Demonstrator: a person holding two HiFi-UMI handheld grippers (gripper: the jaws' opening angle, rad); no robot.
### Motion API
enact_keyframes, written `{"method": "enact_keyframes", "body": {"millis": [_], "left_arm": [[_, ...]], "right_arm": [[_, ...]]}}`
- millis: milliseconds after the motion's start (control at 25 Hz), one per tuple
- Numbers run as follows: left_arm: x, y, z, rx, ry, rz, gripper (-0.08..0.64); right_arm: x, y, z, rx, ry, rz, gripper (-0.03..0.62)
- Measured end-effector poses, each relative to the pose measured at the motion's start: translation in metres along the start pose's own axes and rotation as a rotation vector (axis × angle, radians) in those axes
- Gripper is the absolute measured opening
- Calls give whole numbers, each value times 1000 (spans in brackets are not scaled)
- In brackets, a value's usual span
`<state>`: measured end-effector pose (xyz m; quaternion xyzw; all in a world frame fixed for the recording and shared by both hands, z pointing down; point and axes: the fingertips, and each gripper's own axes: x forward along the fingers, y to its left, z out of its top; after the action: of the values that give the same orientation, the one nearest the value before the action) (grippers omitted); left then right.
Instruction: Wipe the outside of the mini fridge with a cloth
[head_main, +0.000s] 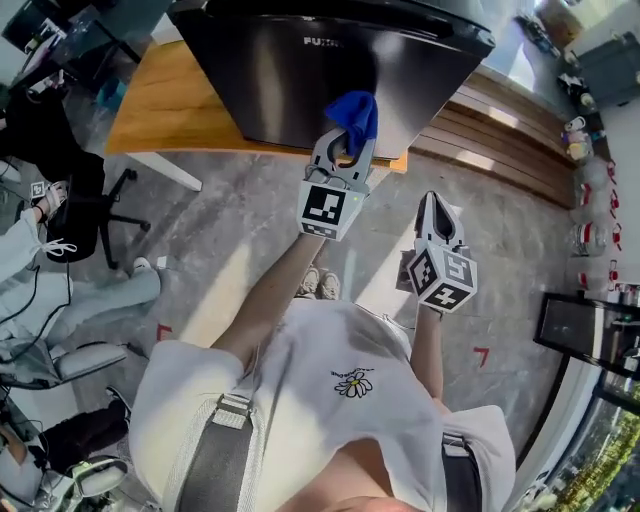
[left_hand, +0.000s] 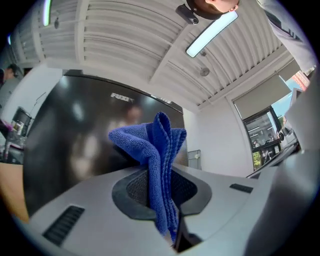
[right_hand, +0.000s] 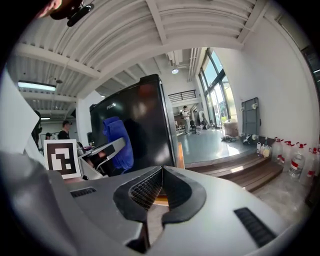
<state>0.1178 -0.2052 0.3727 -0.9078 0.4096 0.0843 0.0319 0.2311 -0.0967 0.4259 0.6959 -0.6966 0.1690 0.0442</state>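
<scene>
A black mini fridge (head_main: 330, 70) stands on a wooden platform (head_main: 165, 105); its glossy front (left_hand: 95, 145) fills the left gripper view and shows again as the dark fridge (right_hand: 135, 130) in the right gripper view. My left gripper (head_main: 345, 150) is shut on a blue cloth (head_main: 354, 115), held up close to the fridge's lower front. The cloth (left_hand: 157, 165) sticks up folded between the jaws. My right gripper (head_main: 436, 212) hangs lower and to the right, away from the fridge, shut with nothing in it (right_hand: 159, 187). The cloth (right_hand: 118, 142) also shows there at left.
Wooden steps (head_main: 510, 140) run to the right of the platform. An office chair (head_main: 85, 205) and a seated person (head_main: 60, 290) are at the left. Bottles (head_main: 590, 205) line the right wall, and a dark cart (head_main: 585, 330) stands at right.
</scene>
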Motion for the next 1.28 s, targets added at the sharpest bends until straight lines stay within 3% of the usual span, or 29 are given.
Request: {"method": "enact_keyframes", "body": {"millis": [360, 680, 880, 1000, 1280], "left_arm": [[-75, 133, -17, 59, 70, 238, 55], [-115, 253, -38, 116, 132, 458, 55], [-113, 273, -48, 139, 155, 462, 55], [-109, 270, -52, 101, 136, 462, 55], [-93, 225, -56, 73, 129, 385, 55]], "right_arm": [[29, 69, 4, -40, 10, 101, 14], [35, 72, 1, -47, 41, 84, 14], [38, 73, -8, -51, 65, 84, 14], [40, 76, -11, -56, 73, 84, 14], [42, 78, -11, -57, 79, 85, 14]]}}
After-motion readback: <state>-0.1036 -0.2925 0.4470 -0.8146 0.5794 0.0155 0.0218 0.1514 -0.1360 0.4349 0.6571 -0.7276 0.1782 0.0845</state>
